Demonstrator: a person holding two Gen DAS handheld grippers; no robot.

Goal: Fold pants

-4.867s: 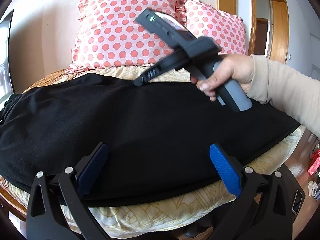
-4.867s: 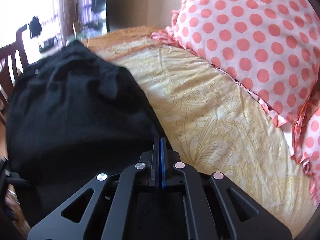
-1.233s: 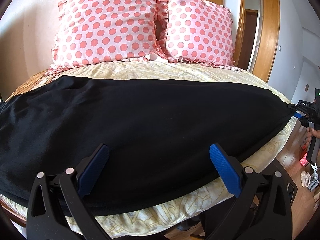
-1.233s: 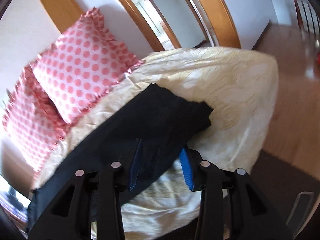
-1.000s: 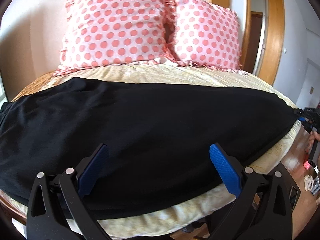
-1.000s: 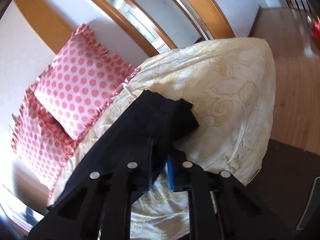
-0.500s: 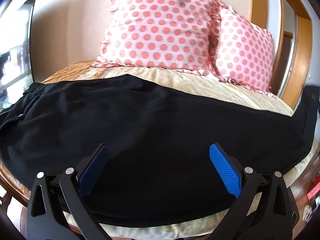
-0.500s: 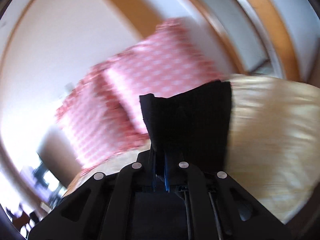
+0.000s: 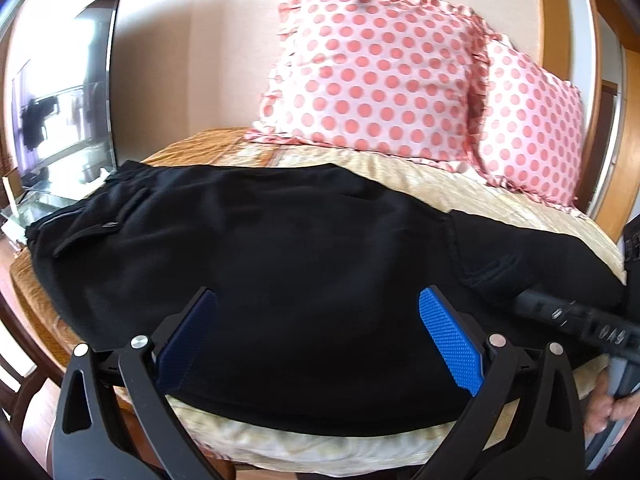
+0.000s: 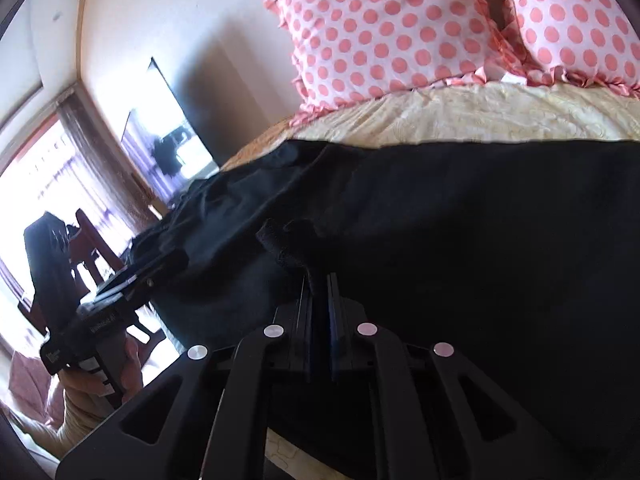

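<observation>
Pants (image 9: pixel 304 248), black, leg end doubled over in right claw (image 10: pixel 319 292)

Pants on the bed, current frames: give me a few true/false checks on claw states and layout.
1. The left claw is shut on the black pants. False: its blue pads are wide apart, hovering over the cloth.
2. The right claw is shut on a bunch of pants cloth. True.
3. Two polka-dot pillows stand at the head of the bed. True.
4. The pants hang off a chair. False: they lie on the yellow bedspread.
5. A pocket flap with a button shows near the waistband end. True.
</observation>
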